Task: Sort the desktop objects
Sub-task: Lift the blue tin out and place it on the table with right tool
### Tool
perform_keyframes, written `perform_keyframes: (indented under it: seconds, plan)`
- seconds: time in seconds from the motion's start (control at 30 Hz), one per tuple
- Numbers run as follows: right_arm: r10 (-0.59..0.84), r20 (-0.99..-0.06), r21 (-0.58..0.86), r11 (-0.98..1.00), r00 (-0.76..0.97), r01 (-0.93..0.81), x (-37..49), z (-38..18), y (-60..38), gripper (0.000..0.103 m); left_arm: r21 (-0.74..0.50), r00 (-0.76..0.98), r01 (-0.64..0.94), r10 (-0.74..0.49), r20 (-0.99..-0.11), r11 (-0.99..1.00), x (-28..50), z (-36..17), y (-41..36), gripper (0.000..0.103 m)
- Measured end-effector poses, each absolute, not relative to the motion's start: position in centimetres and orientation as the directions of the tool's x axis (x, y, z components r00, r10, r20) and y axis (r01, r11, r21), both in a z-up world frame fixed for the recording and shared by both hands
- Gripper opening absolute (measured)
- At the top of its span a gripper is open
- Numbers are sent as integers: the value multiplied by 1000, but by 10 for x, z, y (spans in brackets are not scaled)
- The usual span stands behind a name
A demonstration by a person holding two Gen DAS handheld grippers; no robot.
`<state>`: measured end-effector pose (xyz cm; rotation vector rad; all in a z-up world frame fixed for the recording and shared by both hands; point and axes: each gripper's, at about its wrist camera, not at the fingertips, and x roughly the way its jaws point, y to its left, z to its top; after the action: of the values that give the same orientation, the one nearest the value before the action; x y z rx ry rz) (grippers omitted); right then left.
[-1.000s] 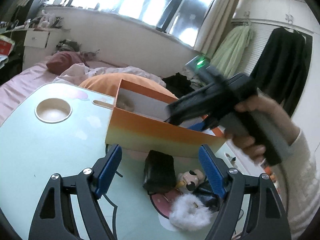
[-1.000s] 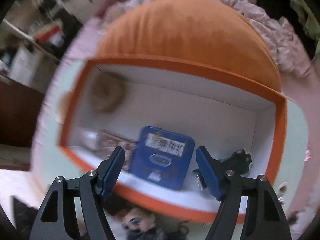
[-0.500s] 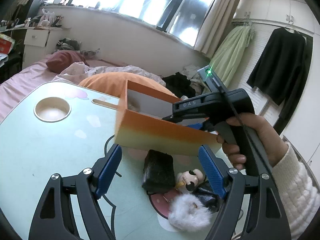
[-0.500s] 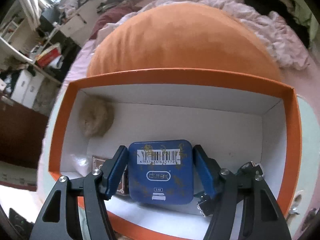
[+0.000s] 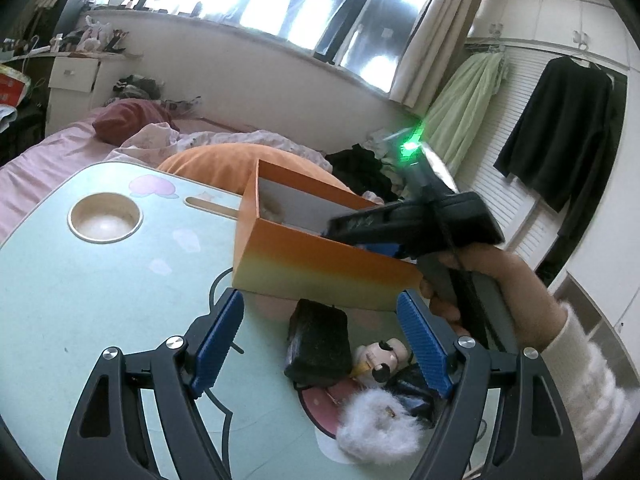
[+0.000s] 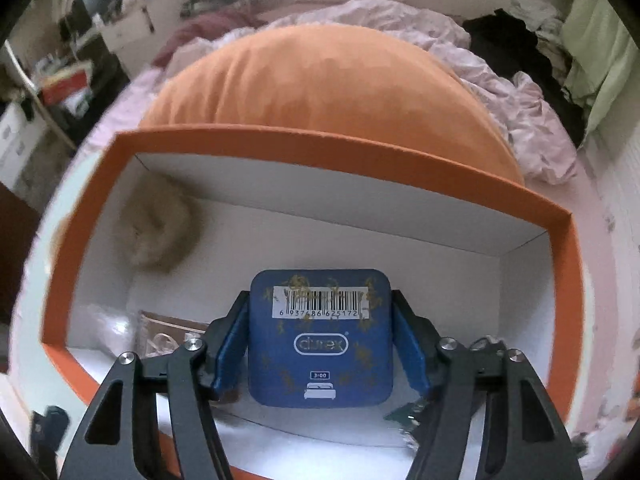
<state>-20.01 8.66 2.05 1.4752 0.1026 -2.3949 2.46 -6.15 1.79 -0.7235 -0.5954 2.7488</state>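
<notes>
I am working over the pale green lap table, the kind with a round cup recess near its far left corner. Sitting across its far edge is the open orange cardboard box with white inner walls, and my right gripper is reaching down into it.

Inside the box, a tan fluffy ball is lying in the far left corner. A clear packet with a brown edge is resting along the near wall, though blur is keeping me from saying what it is.

The square dark blue tin with a barcode sticker is sitting between my right jaws, near the box's front wall. A second ago the jaws were standing wider with the tin ahead of them; they have just been closing, and now the blue pads are pressing on both sides of the tin. I judge this as grasping the tin to reposition it or lift it out.

My left gripper is hovering released, holding nothing, over the near right corner, where a black rectangular pouch, a small big-headed figurine and a white fluffy pompom are waiting unsorted.
</notes>
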Motion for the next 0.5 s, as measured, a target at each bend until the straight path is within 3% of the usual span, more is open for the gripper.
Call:
perform_keyframes:
  seconds: [0.07,0.2,0.27,0.37,0.5]
  plan:
    - [-341,-788,203,-930,-513,306,-190,40,98,65,-442,-851,-122,323,-414,-889,25,18,-62,79]
    - [-487,-495,314,-872,-719,375,-132,99,136,65,-440,-851,-122,322,-415,-890,25,18,-63,79]
    - [-511,-443,305,-859,-737,412,-104,117,145,65,-440,-851,-122,322,-415,-890,25,17,-63,79]
    - [-520,-466,298,-854,-716,427,-69,121,163,65,-440,-851,-119,320,-416,-890,25,17,-63,79]
    - [-456,-634,297,-889,-625,348,-52,83,190,65,-435,-849,-117,317,-422,-893,25,17,-63,79]
